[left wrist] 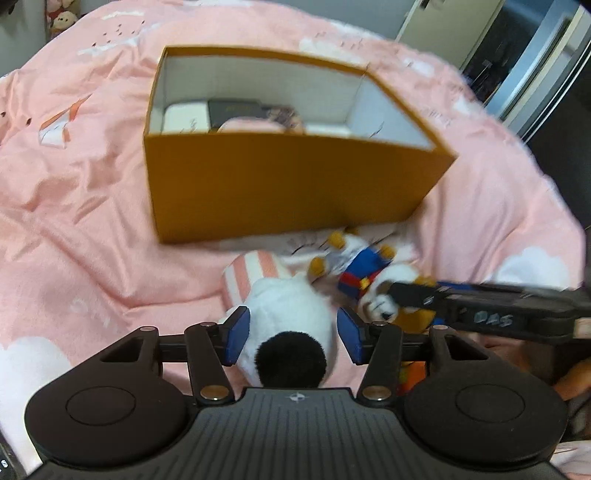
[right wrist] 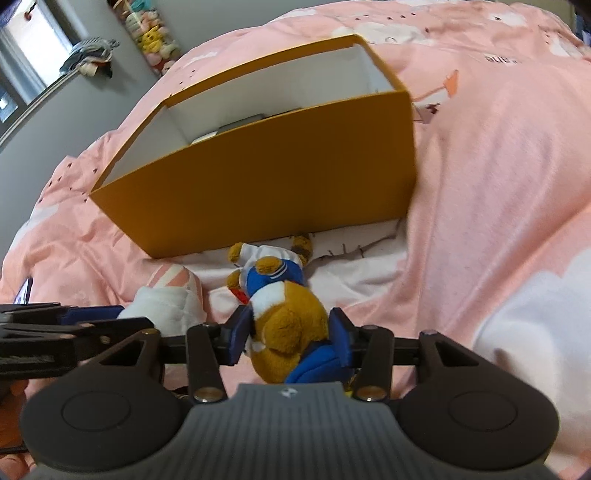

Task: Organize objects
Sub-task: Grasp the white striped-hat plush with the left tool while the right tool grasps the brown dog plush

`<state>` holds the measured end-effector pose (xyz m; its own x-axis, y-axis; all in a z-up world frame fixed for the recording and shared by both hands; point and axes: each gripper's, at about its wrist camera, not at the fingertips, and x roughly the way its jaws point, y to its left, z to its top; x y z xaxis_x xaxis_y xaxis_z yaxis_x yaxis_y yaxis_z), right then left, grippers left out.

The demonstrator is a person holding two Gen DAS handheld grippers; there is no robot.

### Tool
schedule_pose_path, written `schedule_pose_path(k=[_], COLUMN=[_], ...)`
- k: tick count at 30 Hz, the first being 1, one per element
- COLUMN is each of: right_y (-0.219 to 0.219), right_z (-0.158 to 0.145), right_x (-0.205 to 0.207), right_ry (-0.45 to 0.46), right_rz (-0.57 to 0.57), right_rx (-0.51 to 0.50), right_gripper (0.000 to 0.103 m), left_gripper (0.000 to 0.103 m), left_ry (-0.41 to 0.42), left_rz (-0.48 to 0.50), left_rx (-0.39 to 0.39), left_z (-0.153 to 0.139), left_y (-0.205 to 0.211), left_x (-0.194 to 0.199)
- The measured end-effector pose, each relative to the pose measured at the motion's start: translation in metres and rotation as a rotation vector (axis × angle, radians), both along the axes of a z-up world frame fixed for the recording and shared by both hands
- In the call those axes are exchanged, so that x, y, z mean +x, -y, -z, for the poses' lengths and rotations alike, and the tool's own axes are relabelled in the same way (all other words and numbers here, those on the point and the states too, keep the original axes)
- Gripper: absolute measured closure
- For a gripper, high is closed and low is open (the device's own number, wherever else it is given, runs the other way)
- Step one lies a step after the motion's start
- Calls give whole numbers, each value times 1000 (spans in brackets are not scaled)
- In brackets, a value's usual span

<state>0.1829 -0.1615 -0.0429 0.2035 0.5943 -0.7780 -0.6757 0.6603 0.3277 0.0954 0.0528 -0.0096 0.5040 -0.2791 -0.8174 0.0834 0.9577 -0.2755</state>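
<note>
An open orange box (left wrist: 280,184) with white inner walls stands on the pink bed cover; it also shows in the right wrist view (right wrist: 273,184). My left gripper (left wrist: 293,332) is shut on a white plush toy (left wrist: 291,314) with a black patch and pink-striped part. My right gripper (right wrist: 291,336) is shut on a brown plush toy (right wrist: 288,321) in a blue and white outfit, which lies on the cover just in front of the box. The brown toy (left wrist: 365,273) and the right gripper (left wrist: 406,295) show at right in the left wrist view.
Several items (left wrist: 236,114) lie inside the box: white, black and pink shapes. The pink bed cover (left wrist: 74,240) is wrinkled all around. A shelf of small plush toys (right wrist: 155,33) and a window are beyond the bed.
</note>
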Motion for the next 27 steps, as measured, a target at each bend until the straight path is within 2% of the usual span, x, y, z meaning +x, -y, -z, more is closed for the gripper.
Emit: schedule_pose_path(k=[2,5,8,9,11,13,17,21,23,24,25,27], right_y=[4,10,13,13,13,12,12,6,3,0,-2,-7], right_z=[-1,-4,-4,-4,-4,-6,-13,-22,-26,-28,-29,-29], right_x=[2,3,5,6,5,5,5,2,1,1,2,5], right_ry=[1,4,7,4,9,23,51,101,127,136,143,148], right_rz=[18,45,55,56,52,47,19,-47,-95,-122,-145,-173], right_rx=[1,5,10,11,8,3,8,8,0,-7,-15,-38], right_gripper=[53,52,52,52,52,52,53,53,53,53,53,53], left_gripper=[43,44,53,59,61,65,62,62,61,57,52,49], left_ry=[19,5,-21,-38,-54,-49,19,45,32,20,5,-39], left_rz=[15,12,-10,-18,-35,-44,-52,-77,-97,-104,-112,-124], left_rx=[-75,-210,-364,-398,-433,-411,-337,-268,-228,-225,-232,-263], left_z=[-4,1,15,20,25,22,6,-6,-9,-9,-7,2], left_y=[-3,-8,-15,-16,-15,-12,-8,-11,-12,-13,-13,-16], left_x=[0,4,11,14,18,18,7,-1,-4,-5,-6,-6])
